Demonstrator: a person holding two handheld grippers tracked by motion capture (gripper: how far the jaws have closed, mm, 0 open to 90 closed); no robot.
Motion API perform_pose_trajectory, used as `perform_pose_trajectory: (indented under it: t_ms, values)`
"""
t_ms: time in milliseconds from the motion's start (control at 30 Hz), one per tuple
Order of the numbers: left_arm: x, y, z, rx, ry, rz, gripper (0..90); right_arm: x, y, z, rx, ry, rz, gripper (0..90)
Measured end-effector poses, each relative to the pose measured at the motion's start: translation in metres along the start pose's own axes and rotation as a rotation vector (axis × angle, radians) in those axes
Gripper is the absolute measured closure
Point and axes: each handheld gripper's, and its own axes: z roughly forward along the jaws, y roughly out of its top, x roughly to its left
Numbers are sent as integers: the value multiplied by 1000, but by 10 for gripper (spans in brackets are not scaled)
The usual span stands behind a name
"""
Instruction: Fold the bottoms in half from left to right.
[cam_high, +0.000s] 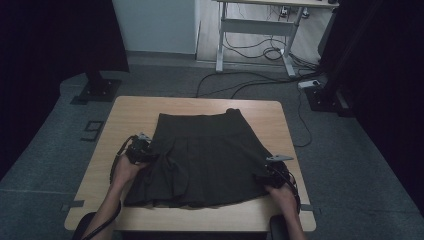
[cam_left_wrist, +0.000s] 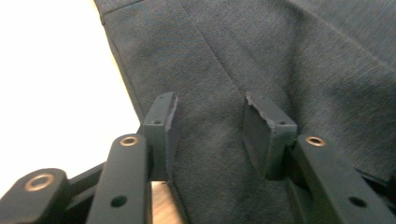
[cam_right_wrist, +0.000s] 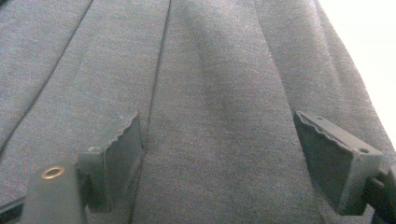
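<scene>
Grey carpet is surrounding a pale wooden table (cam_high: 130, 107), with cables and a desk frame standing farther back. On the table a dark pleated skirt (cam_high: 200, 155) is lying flat, its waistband toward the far edge and its hem running along the near edge, flaring almost to the right edge.

At the skirt's left side edge, about halfway down, the left gripper (cam_high: 142, 152) is resting; in the left gripper view its jaws are standing part-way apart over the cloth beside the side seam, with nothing pinched between them. Near the hem's right corner the right gripper (cam_high: 265, 176) is sitting, and the right gripper view shows its jaws spread wide over the pleats, also clamping nothing.

As for handling, the skirt is looking like light, soft woven cloth: it is likely to sag, drape and fold wherever it is lifted, and it is neither fragile nor slippery. One thin layer may be hard to catch flat against the wood, so the side edges and hem corners, where the cloth is doubled and stitched, seem the best places to grip. Pinching across a pleat risks gathering extra folds and pulling the shape askew.
</scene>
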Motion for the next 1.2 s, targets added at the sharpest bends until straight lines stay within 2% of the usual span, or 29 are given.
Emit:
perform_pose_trajectory:
  t_ms: [200,267,300,333,433,533,567,600,633,667,700,767,800,867,933,1067,1200]
  values:
    - [-21,-15,-8,-22,-33,16,571,-6,-4,-5,10,-12,13,175]
    - [-28,-19,-11,-19,-40,29,570,-9,-6,-7,11,-17,19,175]
    - [-37,-22,-14,-10,-49,41,570,-12,-7,-9,14,-21,26,175]
    - [-37,-22,-14,-10,-49,41,570,-14,-8,-10,14,-24,28,174]
    - [-50,-28,-18,-5,-59,55,566,-17,-11,-12,17,-32,37,171]
    - [-56,-29,-20,8,-72,70,534,-22,-14,-15,9,-38,48,167]
    - [-56,-29,-20,8,-72,70,490,-22,-14,-15,9,-38,48,167]
    - [-54,-28,-20,11,-70,71,424,-22,-15,-15,6,-37,48,163]
    - [-48,-25,-18,14,-45,67,357,-21,-15,-15,6,-40,49,159]
    - [-44,-23,-18,11,-36,46,324,-21,-14,-14,7,-41,49,156]
    - [-44,-23,-18,11,-36,46,294,-21,-14,-14,7,-41,49,156]
    - [-35,-17,-19,-11,-35,-1,237,-21,-15,-14,2,-43,51,148]
    - [-32,-13,-20,-21,-28,-11,237,-21,-15,-14,2,-43,51,148]
    - [-22,-2,-20,-35,-14,-39,165,-21,-15,-14,-2,-39,49,144]
    - [-18,2,-19,-37,-13,-47,142,-21,-16,-14,-5,-39,49,143]
    - [-3,24,-10,-52,-13,-80,143,-22,-16,-13,-10,-37,49,138]
    - [6,34,-2,-55,-4,-97,140,-22,-17,-13,-15,-38,49,133]
